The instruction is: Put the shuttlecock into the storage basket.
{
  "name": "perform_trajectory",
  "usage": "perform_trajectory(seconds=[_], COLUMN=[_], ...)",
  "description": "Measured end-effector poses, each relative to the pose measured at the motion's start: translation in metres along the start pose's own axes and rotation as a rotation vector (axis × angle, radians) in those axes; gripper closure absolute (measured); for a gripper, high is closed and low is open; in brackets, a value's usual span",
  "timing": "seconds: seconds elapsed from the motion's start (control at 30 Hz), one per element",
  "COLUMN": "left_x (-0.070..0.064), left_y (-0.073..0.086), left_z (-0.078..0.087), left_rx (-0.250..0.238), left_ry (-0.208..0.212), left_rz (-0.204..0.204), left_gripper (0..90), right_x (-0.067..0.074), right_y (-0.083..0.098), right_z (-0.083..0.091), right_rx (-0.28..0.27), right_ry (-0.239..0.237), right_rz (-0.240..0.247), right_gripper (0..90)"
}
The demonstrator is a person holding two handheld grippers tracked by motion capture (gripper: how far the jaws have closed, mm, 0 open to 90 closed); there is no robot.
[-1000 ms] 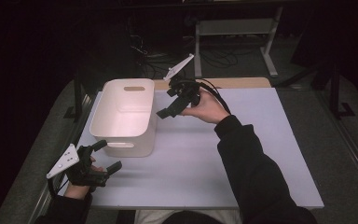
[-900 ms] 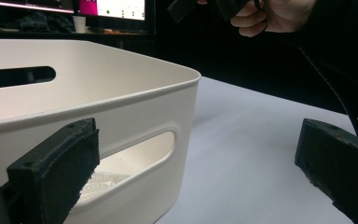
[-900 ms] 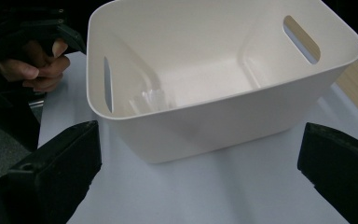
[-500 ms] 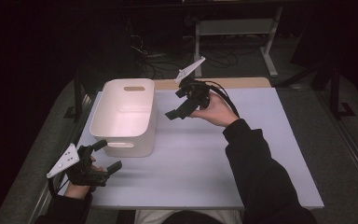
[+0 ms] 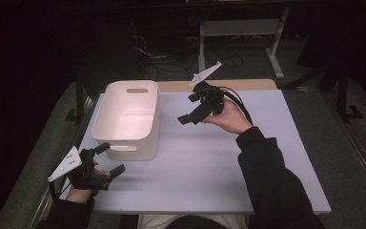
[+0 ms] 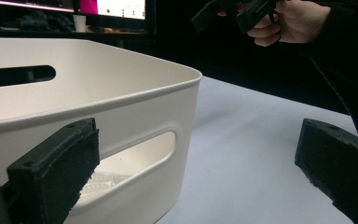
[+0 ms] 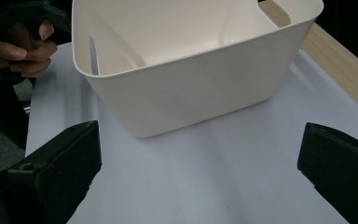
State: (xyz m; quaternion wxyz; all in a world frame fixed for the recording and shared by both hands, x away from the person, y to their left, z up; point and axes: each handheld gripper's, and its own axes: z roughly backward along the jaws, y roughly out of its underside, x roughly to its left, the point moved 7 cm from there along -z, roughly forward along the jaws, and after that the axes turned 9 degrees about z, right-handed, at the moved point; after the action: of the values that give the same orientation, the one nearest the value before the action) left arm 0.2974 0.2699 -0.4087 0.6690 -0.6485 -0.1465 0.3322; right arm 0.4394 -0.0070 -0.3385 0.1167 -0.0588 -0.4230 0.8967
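**Both grippers open, one low, one raised**

The left gripper (image 5: 106,164) sits low at the near left corner of the surface (image 5: 209,181), held in the person's left hand (image 5: 83,183), its jaws spread wide and pointing forward and to the right. Its grey three-cornered plate tilts out to the left.

The right gripper (image 5: 190,113) is held up — well above the surface — in the right hand (image 5: 228,117), with the dark-sleeved forearm reaching in from the lower right. Its jaws are parted and empty, angled down and to the left; its plate points up and away, and the cable loops over the hand.
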Motion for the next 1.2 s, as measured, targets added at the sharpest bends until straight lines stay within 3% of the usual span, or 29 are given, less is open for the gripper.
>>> perform_trajectory(seconds=[1.2], left_x=[0.001], left_y=[0.000], left_z=[-0.001], left_rx=[0.002], left_ry=[-0.005], left_rz=[0.002], left_gripper=[0.0], right_x=[-0.002], right_y=[0.061], right_z=[0.036], right_rx=[-0.067], right_ry=[0.057], right_rz=[-0.077], right_gripper=[0.0])
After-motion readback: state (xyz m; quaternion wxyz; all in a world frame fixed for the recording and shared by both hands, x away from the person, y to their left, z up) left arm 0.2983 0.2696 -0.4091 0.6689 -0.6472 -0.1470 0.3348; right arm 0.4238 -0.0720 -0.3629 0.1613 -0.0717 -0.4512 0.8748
